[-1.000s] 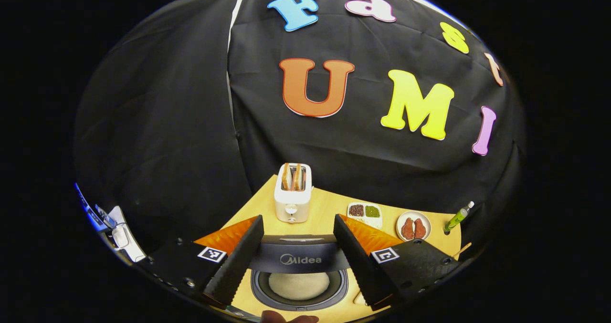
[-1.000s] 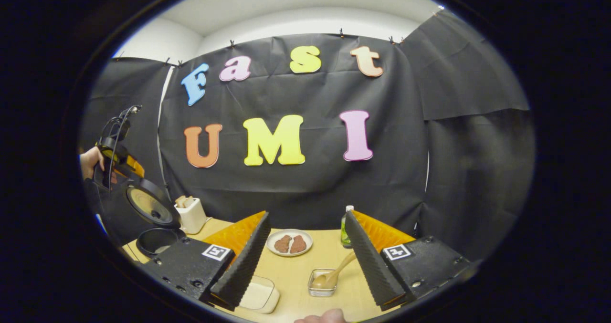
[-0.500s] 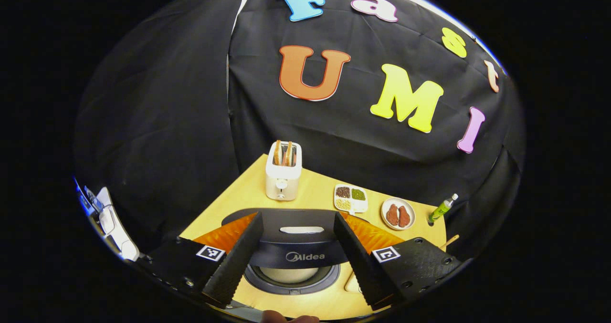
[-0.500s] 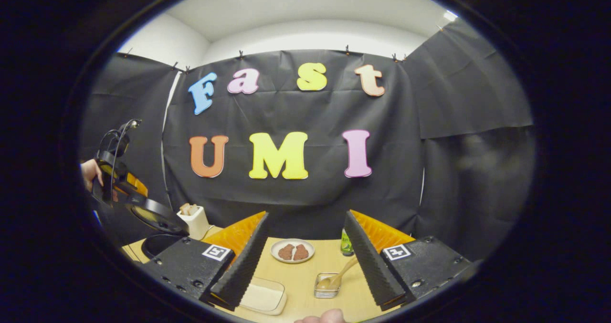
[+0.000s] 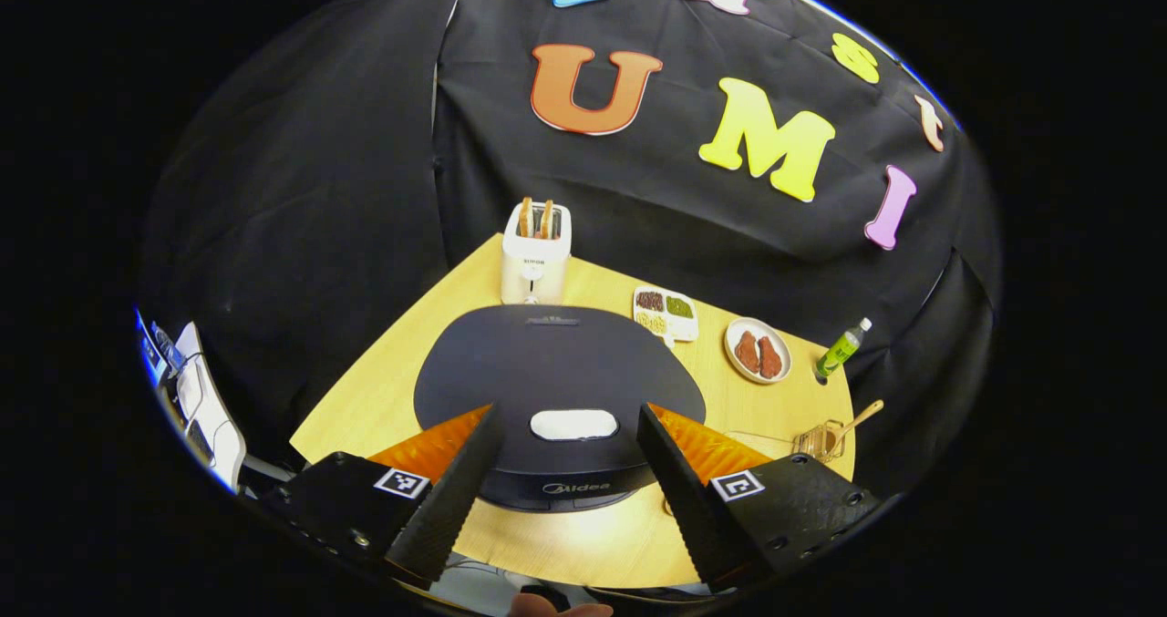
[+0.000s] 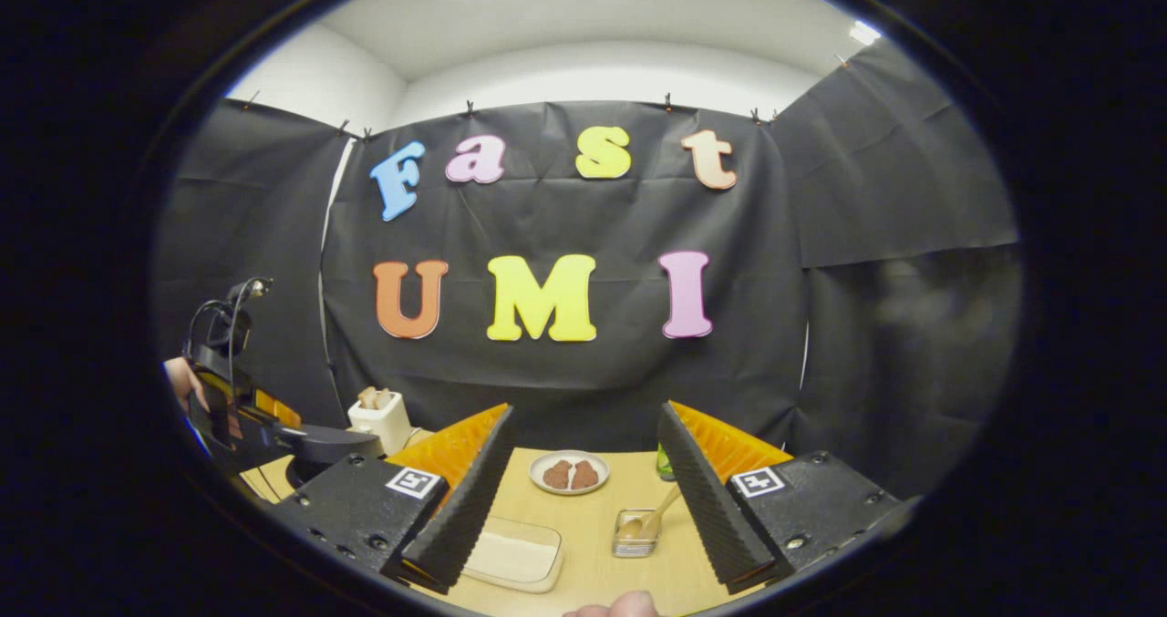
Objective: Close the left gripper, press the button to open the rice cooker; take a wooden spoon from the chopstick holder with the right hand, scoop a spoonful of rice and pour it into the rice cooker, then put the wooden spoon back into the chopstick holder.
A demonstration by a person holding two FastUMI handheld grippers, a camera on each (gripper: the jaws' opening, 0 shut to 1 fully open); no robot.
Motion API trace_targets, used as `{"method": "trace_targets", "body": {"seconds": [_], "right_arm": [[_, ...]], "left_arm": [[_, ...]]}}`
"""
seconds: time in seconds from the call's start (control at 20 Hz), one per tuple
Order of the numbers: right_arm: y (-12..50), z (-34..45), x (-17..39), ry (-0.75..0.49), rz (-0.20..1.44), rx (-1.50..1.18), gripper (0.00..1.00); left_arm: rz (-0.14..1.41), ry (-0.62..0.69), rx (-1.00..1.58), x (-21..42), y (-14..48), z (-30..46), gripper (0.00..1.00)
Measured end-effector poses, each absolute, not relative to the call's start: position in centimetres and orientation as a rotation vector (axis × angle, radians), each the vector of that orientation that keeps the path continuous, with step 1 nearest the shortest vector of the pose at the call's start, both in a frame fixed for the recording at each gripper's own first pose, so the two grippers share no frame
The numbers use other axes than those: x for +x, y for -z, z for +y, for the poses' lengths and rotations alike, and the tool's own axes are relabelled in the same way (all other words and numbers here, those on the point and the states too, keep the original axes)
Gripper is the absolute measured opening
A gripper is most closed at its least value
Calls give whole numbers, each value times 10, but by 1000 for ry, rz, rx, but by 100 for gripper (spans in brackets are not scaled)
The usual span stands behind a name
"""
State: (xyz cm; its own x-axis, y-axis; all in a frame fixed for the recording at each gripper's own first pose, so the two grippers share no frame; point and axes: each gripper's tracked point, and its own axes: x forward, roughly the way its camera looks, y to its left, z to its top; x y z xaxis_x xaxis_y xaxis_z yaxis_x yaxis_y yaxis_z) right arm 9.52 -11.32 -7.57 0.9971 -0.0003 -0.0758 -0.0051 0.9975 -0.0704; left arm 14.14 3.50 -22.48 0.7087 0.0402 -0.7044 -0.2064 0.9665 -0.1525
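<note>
Showing wooden tabletop (image 5: 383, 398) against black cloth walls | rice cooker (image 5: 556, 371), lid down, before released left tongs (image 5: 558, 471) | wooden spoon (image 6: 652, 519) in holder (image 6: 635, 537) between released right tongs (image 6: 583, 498)

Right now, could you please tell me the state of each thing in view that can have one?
Rice cooker: lid down over the pot.
Left tool: open, fingers either side of the cooker's front, not pressing it.
Right tool: open, holding nothing.
Wooden spoon: resting bowl-down in the small clear holder.
Toaster: two slices standing up in the slots.
Green bottle: upright, capped.
</note>
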Motion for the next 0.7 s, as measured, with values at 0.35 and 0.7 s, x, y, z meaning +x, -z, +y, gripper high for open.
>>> {"method": "trace_targets", "body": {"seconds": [0.35, 0.7], "right_arm": [[89, -111, 92, 7, 108, -65, 100], [93, -109, 111, -18, 114, -60, 100]], "left_arm": [[877, -156, -258, 124, 275, 31, 97], [946, -180, -258, 119, 296, 34, 100]]}}
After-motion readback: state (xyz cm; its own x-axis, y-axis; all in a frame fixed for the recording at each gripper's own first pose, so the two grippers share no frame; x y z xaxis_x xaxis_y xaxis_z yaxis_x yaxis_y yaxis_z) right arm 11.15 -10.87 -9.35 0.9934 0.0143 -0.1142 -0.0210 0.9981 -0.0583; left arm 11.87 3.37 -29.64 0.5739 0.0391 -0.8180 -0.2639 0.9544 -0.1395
